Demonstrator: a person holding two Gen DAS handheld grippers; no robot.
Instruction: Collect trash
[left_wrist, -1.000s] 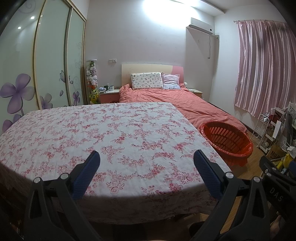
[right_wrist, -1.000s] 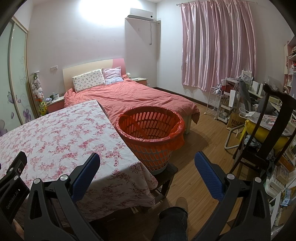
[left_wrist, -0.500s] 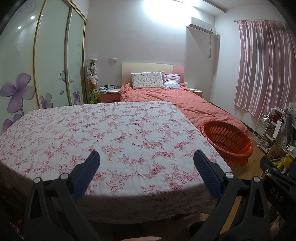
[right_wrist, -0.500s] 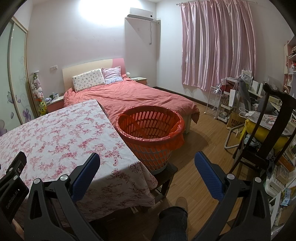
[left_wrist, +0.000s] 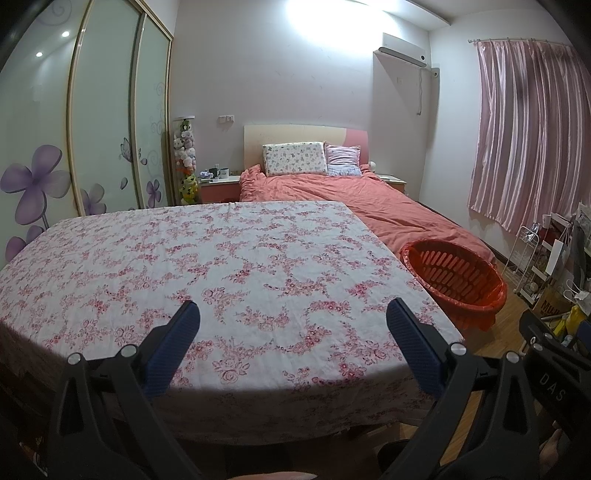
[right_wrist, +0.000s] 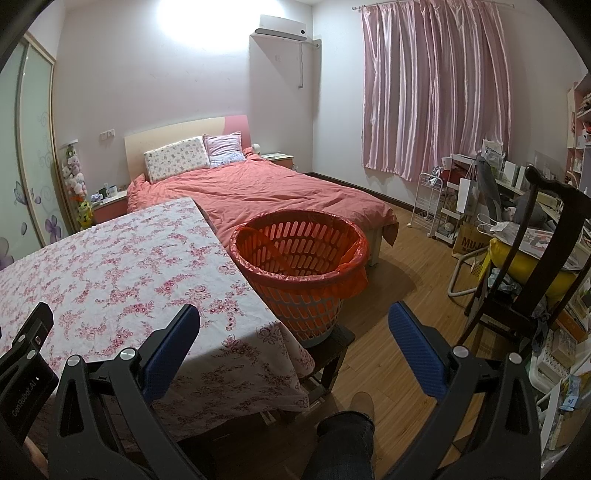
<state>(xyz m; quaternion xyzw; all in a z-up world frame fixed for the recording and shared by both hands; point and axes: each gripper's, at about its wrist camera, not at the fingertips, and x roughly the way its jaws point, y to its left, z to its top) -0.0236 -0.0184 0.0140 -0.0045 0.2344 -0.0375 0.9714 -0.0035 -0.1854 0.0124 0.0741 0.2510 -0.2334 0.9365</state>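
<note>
No trash shows on the floral-clothed table (left_wrist: 229, 266) — apparently cleared — beside the red lined slatted plastic basket (right_wrist: 301, 254); 2 grippers (left_wrist: 288, 332) (right_wrist: 293, 334) gape wide, empty.

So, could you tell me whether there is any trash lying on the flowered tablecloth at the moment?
No, the flowered tablecloth shows only its printed pattern in the left wrist view, with nothing lying on it.

home bedroom: made bed (right_wrist: 258, 192), pillows (right_wrist: 177, 162), pink curtains (right_wrist: 436, 92), wardrobe (left_wrist: 110, 122).

Both wrist views face bedward, sharing table (left_wrist: 258, 258) and basket (right_wrist: 299, 254).
</note>
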